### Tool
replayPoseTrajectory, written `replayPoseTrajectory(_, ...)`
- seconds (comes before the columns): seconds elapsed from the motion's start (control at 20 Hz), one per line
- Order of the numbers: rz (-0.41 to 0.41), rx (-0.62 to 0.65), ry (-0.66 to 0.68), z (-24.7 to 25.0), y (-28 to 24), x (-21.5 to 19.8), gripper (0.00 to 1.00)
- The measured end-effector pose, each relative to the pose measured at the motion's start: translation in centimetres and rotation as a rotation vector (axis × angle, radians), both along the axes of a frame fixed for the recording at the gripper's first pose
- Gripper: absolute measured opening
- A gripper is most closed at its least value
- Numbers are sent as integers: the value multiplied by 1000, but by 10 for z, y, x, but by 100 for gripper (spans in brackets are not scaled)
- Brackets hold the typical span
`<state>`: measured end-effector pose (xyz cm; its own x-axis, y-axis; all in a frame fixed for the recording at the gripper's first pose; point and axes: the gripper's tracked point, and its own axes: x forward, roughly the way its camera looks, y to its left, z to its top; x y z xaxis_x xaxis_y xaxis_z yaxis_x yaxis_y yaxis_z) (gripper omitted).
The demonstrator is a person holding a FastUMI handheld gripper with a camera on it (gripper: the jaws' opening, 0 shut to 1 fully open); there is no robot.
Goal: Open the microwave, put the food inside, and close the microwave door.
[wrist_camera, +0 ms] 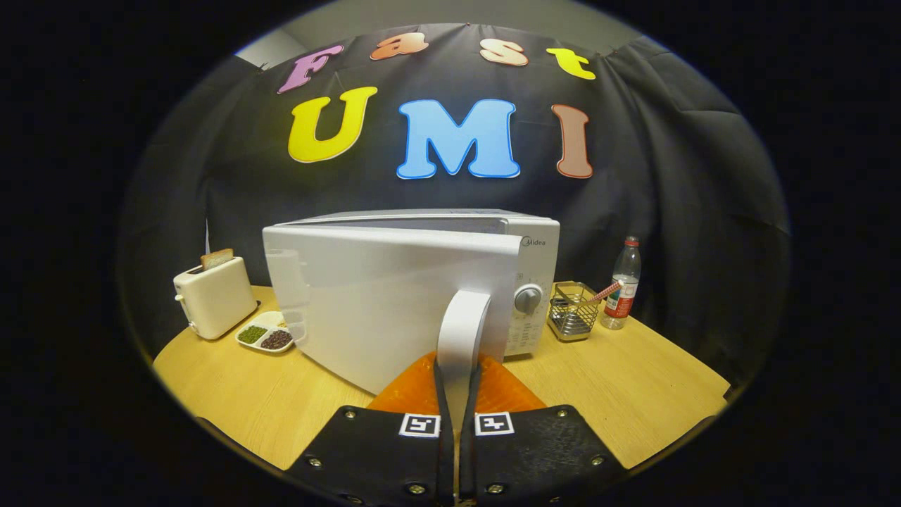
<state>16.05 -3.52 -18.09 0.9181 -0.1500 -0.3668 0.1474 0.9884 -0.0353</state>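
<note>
Two fingers (442, 394) were clamped on the door handle (462, 325) of the white microwave (394, 303) on the table (633, 387); its door (stiff, probably light on its hinge) stood partly swung out, best held mid-handle.

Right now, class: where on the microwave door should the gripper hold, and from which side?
Grip the upright handle at the door's free edge, from the front, one finger on each flank. It stands proud of the panel, and the gripper is shut on it that way.
</note>
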Motion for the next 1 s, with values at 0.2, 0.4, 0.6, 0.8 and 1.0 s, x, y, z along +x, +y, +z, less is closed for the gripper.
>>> replayPoseTrajectory(0.2, 38, 3, -1, 2, 27, -26, 4)
replayPoseTrajectory(0.4, 94, 6, 2, 4, 60, -50, 4)
replayPoseTrajectory(0.6, 165, 13, 12, 5, 99, -71, 4)
replayPoseTrajectory(0.8, 270, 19, 16, 6, 146, -90, 3)
replayPoseTrajectory(1.0, 361, -10, 18, 7, 196, -100, 3)
